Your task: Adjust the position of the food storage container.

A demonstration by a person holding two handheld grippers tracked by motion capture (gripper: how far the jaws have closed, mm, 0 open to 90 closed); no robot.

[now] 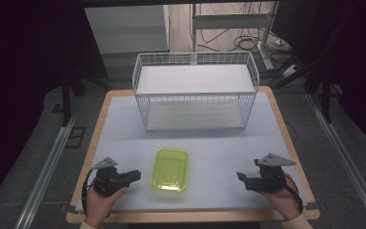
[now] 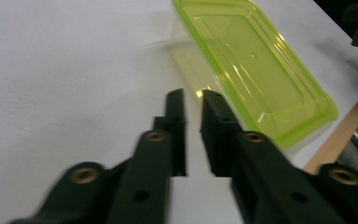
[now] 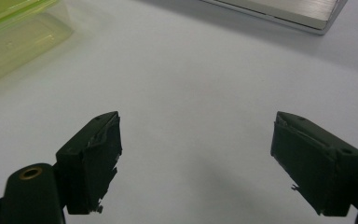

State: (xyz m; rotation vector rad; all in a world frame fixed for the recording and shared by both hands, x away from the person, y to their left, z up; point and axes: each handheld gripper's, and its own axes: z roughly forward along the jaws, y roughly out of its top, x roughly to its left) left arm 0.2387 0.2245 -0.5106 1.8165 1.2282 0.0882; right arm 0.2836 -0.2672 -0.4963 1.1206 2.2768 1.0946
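We hold both grippers near the table's (image 1: 124, 119) front edge, with the lidded green box (image 1: 170, 169) between them and well in front of the basket (image 1: 195, 90). The left gripper (image 1: 132, 175) has its jaws clenched on nothing, tips pointing at the box's left long side, just beside it. The right gripper (image 1: 241, 177) is spread wide and empty, farther from the box. The box's long axis runs toward the basket, so our left is the nearer hand for a first touch.
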